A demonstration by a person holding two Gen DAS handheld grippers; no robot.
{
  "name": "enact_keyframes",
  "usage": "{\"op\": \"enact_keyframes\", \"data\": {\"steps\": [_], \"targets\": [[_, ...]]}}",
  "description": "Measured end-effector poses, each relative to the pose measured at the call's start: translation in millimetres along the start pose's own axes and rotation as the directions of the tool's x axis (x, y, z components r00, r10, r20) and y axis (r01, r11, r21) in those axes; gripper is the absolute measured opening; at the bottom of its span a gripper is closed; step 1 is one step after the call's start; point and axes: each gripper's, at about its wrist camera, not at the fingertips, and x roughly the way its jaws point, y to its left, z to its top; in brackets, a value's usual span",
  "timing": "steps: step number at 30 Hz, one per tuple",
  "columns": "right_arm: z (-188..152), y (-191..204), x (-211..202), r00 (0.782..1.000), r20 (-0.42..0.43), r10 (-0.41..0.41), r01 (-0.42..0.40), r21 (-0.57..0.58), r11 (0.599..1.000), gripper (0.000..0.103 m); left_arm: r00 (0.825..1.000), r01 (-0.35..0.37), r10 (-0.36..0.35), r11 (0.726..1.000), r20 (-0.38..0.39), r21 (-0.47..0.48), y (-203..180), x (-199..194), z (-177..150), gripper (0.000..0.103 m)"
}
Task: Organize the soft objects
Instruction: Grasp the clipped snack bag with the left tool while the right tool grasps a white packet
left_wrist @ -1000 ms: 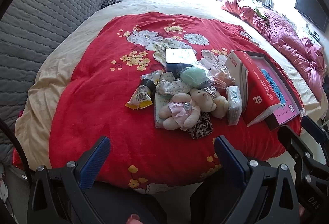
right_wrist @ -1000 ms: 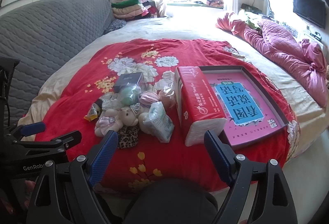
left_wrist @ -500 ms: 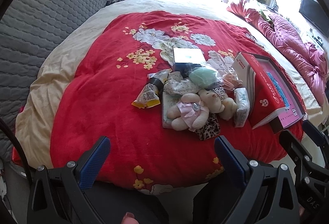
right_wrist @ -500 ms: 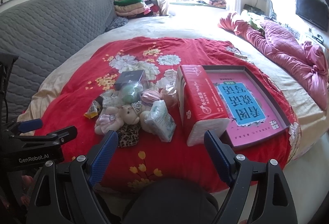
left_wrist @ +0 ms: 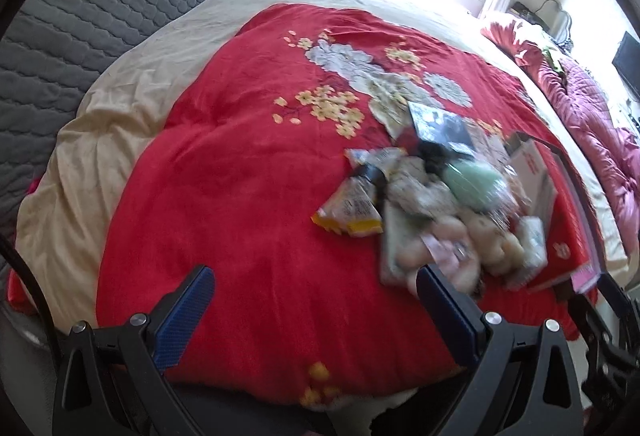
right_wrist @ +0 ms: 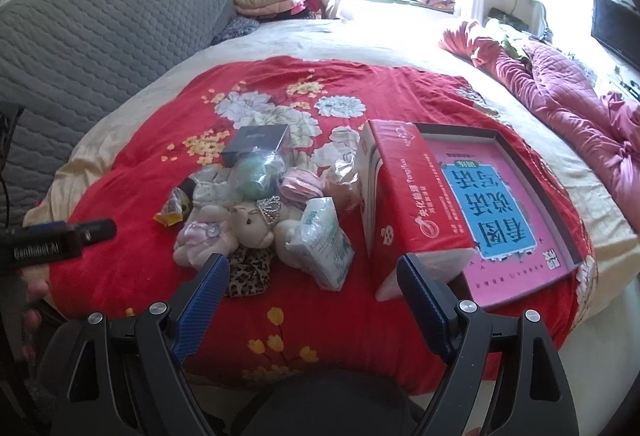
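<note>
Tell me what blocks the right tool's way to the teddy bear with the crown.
Little does. The right tool hangs open just short of the pile; only the leopard-print cloth lies on the blanket between it and the teddy bear. A tissue pack leans beside the bear.

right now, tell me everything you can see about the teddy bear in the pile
The teddy bear is cream plush with dark eyes and nose and a small silver tiara tilted on its head. It lies on the red blanket at the near edge of the pile, pressed against a second plush in pale pink, with a leopard-print cloth under them and a clear packet at its side. No gripper touches it.
</note>
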Motion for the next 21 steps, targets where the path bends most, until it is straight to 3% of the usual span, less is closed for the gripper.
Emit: {"op": "enact_keyframes", "data": {"steps": [9,12,18,21], "targets": [[7.6,-1.6,35.7,0.998,-0.059,-0.013,0.011,-0.033,0.999,0.086,0.998,0.011,-0.008,0.999,-0.067,0.043,-7.8,64.1,37.7,0.100],[9.2,0.3,47.7,0.996,-0.084,-0.018,0.013,-0.052,0.999,0.086,0.996,0.017,-0.013,0.999,-0.090,0.045,-7.6,79.1,42.0,0.094],[10.2,0.0,74.0,0.987,-0.148,-0.055,0.044,-0.074,0.996,0.073,0.993,0.064,-0.059,0.997,-0.106,0.041,-8.0,92.0,46.2,0.090],[10.3,-4.4,82.8,0.985,-0.170,-0.042,0.031,-0.067,0.997,0.059,0.990,0.078,-0.072,0.996,-0.117,0.042,-8.6,98.6,47.4,0.085]]}}
